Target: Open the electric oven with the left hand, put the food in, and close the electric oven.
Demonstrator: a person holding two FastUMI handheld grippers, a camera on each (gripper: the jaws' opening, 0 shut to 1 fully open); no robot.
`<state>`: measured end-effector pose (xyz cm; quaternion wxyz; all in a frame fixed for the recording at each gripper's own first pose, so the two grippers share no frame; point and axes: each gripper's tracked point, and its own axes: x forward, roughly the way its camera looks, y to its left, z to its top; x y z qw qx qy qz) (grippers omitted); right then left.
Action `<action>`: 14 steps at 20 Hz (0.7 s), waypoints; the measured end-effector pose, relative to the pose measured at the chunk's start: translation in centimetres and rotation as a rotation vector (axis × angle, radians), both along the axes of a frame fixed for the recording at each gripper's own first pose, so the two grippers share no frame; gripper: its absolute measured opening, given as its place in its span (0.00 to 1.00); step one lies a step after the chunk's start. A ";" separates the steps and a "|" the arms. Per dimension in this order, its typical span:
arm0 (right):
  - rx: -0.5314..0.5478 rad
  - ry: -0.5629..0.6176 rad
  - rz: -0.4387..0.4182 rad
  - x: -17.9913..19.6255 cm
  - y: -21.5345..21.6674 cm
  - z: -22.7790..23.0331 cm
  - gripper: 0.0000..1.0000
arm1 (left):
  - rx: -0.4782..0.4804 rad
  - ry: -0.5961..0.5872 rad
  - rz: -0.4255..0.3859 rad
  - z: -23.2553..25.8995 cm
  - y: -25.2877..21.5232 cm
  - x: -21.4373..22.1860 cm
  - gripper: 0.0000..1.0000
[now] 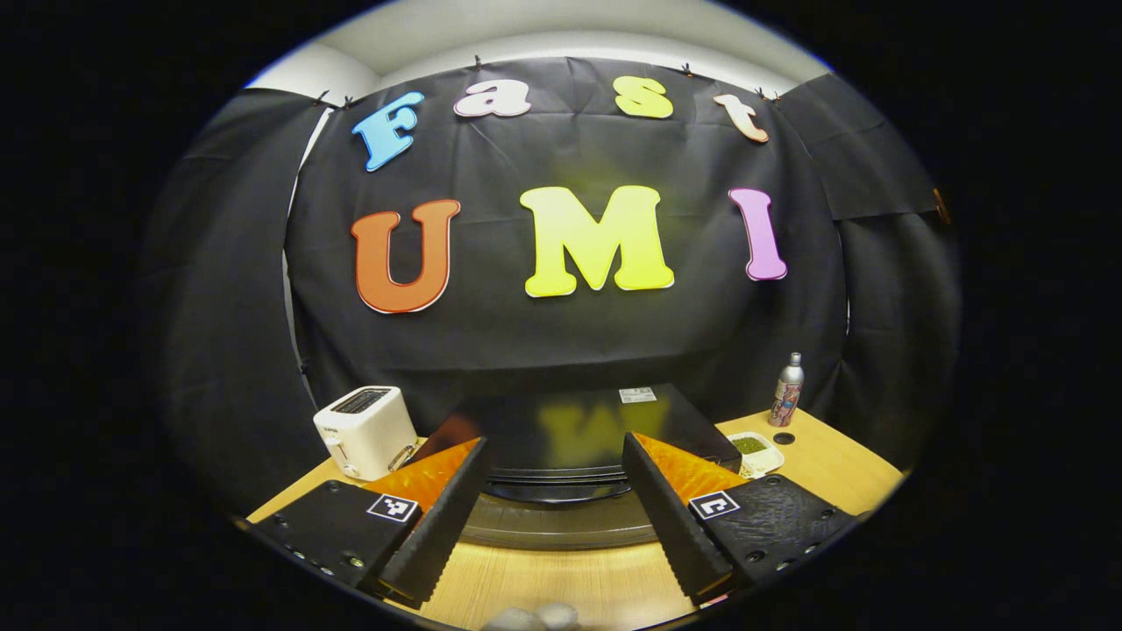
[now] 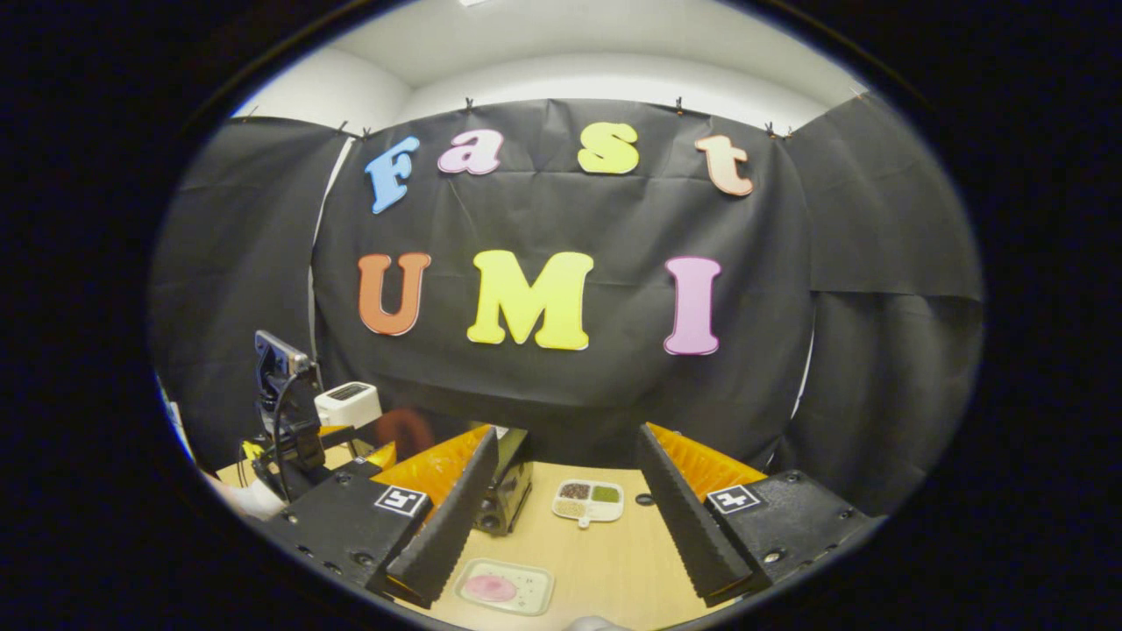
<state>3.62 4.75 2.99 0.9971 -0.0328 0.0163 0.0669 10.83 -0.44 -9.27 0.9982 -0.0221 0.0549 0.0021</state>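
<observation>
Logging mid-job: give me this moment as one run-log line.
left gripper: open, facing oven | right gripper: open, empty | food tray: on table | oven door: cannot tell

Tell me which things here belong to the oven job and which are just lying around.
For the job:
- black glossy electric oven
- pale rectangular tray holding pink food
- left gripper, open
- right gripper, open

Lying about:
- white toaster
- silver bottle
- white divided dish of grains
- wooden table

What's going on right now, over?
Both grippers open, empty. Left gripper faces the closed oven. Food tray waits under right gripper. Nothing blocking.
</observation>
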 end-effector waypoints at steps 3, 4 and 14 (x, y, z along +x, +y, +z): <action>0.004 -0.005 0.018 0.2 0.6 0.4 0.96 | -0.006 -0.002 0.016 1.0 0.5 -1.5 0.96; 0.005 -0.005 0.021 0.0 0.6 0.5 0.96 | -0.008 -0.010 0.020 1.5 0.5 -1.9 0.96; 0.024 0.025 -0.007 -1.1 -0.7 -0.4 0.96 | -0.046 0.067 -0.038 -2.6 -1.2 2.2 0.96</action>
